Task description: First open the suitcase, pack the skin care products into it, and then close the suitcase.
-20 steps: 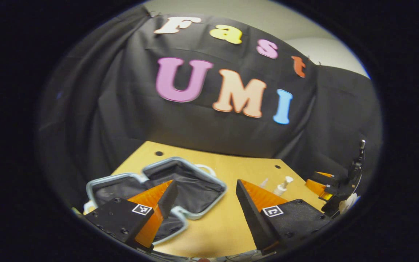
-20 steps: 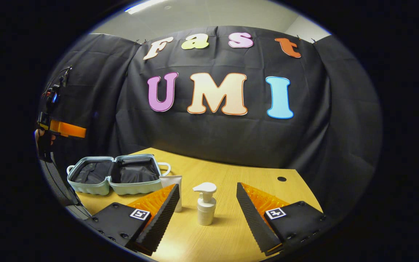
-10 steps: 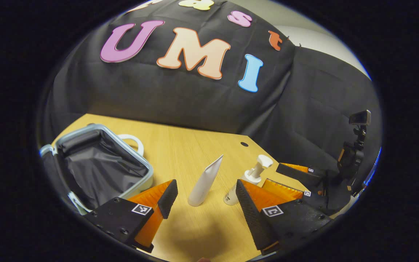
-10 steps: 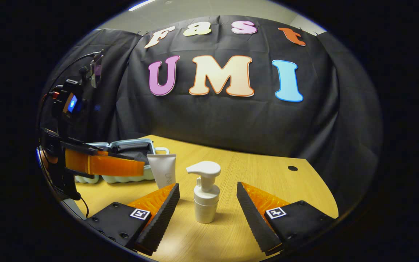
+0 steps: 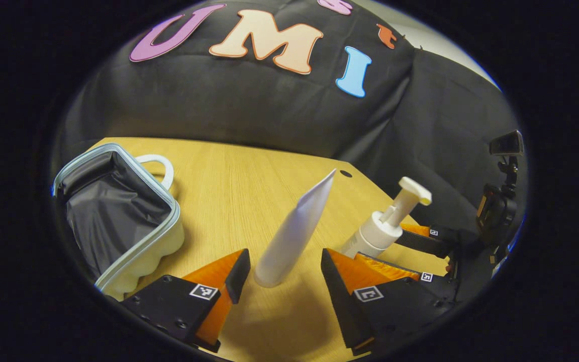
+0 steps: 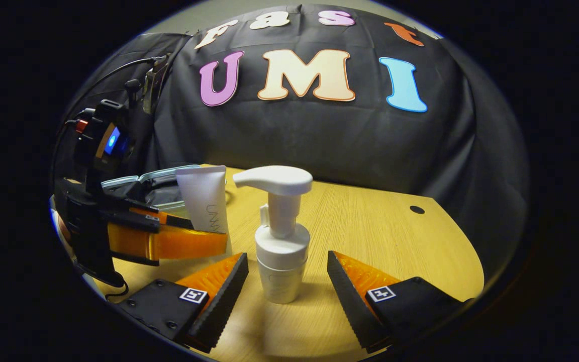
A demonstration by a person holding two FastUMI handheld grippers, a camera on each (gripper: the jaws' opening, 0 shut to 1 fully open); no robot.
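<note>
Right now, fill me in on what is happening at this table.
A person is packing skin care products with two handheld grippers. The suitcase lies open on the wooden table, nothing packed in the half seen. The left gripper, open, brackets the standing white tube. The right gripper, open, brackets the white pump bottle. Neither is gripped yet.

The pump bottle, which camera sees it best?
The right gripper view: the pump bottle stands whole, up close between the open fingers. In the left gripper view its base hides behind a finger.
</note>
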